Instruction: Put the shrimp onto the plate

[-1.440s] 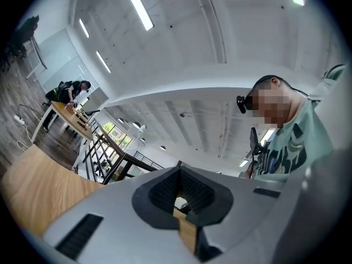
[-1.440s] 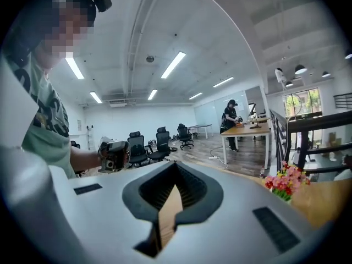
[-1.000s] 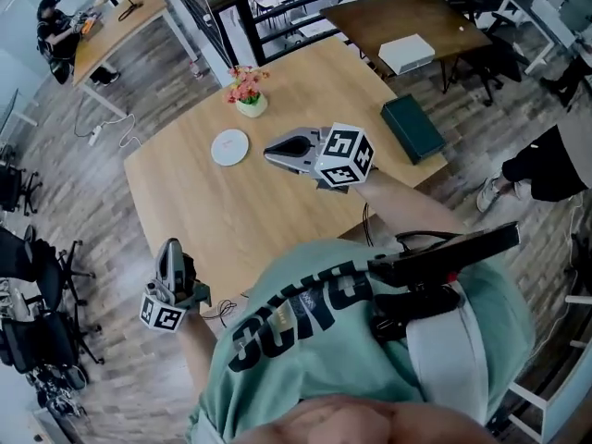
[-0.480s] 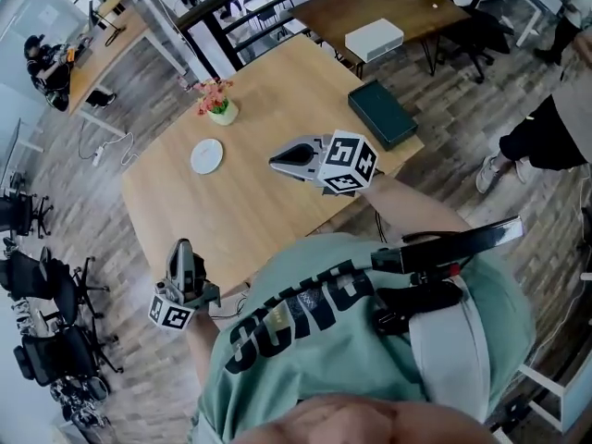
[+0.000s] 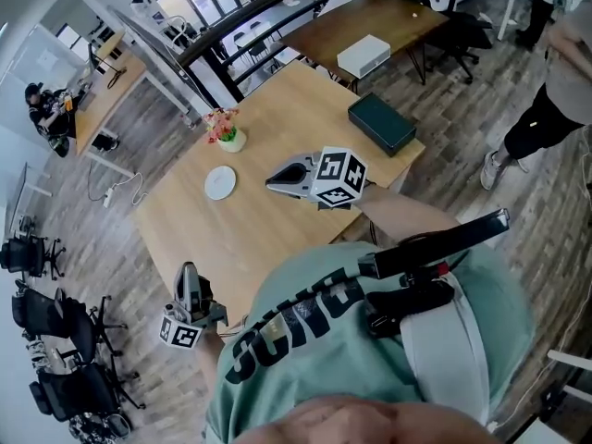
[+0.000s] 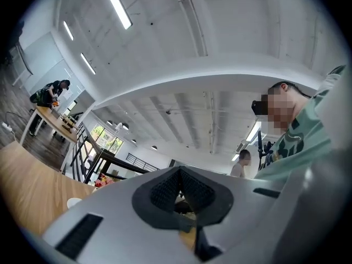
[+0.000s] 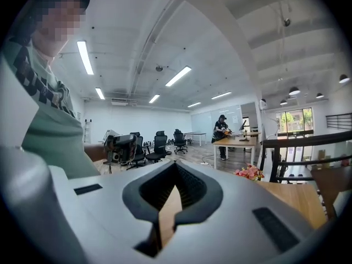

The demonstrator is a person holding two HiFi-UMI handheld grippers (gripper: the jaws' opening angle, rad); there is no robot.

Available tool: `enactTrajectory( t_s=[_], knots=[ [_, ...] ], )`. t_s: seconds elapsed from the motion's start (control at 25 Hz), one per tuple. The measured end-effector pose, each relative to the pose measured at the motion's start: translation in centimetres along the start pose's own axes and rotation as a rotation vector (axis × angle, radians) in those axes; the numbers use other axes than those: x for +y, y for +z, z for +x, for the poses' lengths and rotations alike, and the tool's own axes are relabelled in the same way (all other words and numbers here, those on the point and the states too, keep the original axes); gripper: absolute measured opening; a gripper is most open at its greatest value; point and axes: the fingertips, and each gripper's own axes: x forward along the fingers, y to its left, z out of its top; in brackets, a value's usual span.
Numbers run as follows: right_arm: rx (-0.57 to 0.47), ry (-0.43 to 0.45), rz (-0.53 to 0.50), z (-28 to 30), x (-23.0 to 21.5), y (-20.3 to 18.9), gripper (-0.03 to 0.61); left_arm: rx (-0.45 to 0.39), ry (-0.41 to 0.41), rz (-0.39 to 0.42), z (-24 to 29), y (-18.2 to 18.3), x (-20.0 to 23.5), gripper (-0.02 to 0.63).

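No shrimp shows in any view. A small white plate [image 5: 220, 182] lies on the wooden table [image 5: 277, 109], near a pot of pink flowers [image 5: 225, 132]. My right gripper [image 5: 271, 181] hovers over the table's near part, pointing toward the plate and about a hand's length short of it. Its jaws are shut with nothing between them [image 7: 176, 166]. My left gripper [image 5: 189, 274] is at the table's near left edge, tilted slightly upward, also shut and empty [image 6: 179, 172]. In the left gripper view the plate [image 6: 73, 202] shows small at the lower left.
A dark green box [image 5: 381, 124] lies at the table's right end. A white box [image 5: 363, 55] sits on a darker table behind. Office chairs [image 5: 55, 322] stand on the floor at the left. A person [image 5: 555, 91] stands at the right, and a black railing [image 5: 250, 12] runs beyond the table.
The head view has swung, so the table, plate and box sit differently in the picture. Both grippers drifted sideways a little and stayed shut and empty.
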Motion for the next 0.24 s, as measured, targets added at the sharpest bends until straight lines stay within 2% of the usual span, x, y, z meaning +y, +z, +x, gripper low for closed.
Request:
enactTrajectory(
  t_s=[0.24],
  knots=[
    [0.013,-0.017,-0.002,0.64,0.02,0.43,0.006,-0.007,-0.006,-0.008,-0.76,0.84,1.21,0.006]
  ],
)
